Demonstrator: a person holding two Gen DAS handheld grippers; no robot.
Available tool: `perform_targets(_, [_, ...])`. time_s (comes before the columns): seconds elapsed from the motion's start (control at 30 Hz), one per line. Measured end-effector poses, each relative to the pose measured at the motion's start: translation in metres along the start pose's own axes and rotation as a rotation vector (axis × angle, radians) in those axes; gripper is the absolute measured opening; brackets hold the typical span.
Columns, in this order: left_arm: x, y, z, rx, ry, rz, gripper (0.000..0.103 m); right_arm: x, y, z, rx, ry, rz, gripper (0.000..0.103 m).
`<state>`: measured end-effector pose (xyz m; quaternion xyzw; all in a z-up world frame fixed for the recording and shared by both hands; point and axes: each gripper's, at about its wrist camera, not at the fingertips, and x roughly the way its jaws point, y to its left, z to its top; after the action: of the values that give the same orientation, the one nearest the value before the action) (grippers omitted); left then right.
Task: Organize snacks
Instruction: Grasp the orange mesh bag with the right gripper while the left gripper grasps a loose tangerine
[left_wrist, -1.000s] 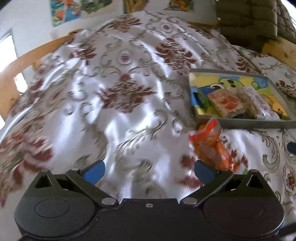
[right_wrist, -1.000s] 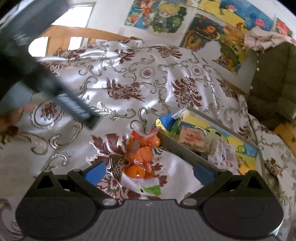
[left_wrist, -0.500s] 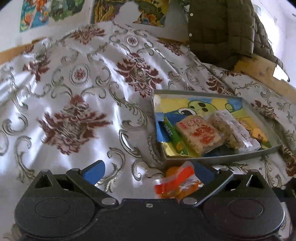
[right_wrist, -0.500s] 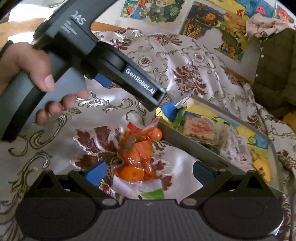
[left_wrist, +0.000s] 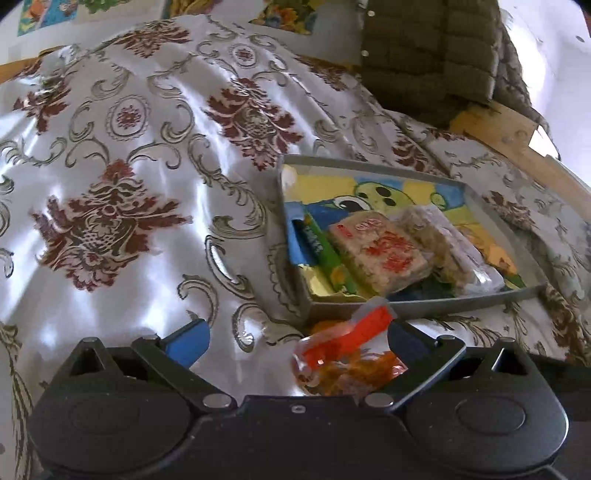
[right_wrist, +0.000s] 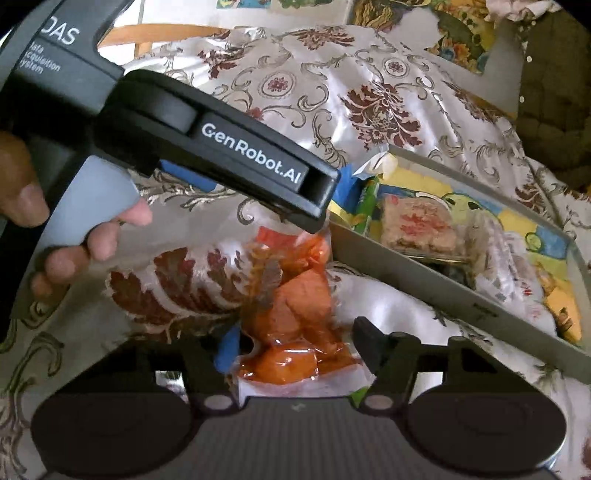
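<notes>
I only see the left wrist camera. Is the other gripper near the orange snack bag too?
Observer: Yes. The right gripper has one finger on each side of the orange snack bag, at its near end.
Operator: Is it squeezing?
Observer: I cannot tell. Its fingers sit close against the bag's edges.
Operator: Where's mine?
Observer: The left gripper points down at the bag's far end, beside the tray.

Glossy clear plastic snack pouch (right_wrist: 291, 317); shiny satin tablecloth (left_wrist: 122, 177); matt grey tray (left_wrist: 424, 301)
</notes>
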<state>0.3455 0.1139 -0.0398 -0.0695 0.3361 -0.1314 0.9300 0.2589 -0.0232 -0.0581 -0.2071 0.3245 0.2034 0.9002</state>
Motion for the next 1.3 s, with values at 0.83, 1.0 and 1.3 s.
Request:
perform_targets(0.83, [0.050,-0.016,-0.008,0.039,0.070,-0.046,0.045,-0.001,-0.076,-0.011,0.293,0.108,-0.038,0.054])
perform_targets(1.0, [0.048,-0.018,-0.007,0.044,0.077,-0.034,0.037,0.003,-0.075,-0.013,0.318,0.106,-0.035,0.053])
perform_targets(1.3, [0.031,-0.026,-0.003,0.014,0.101,0.020,0.035,0.001,-0.069,-0.010,0.323,0.073,-0.004,0.050])
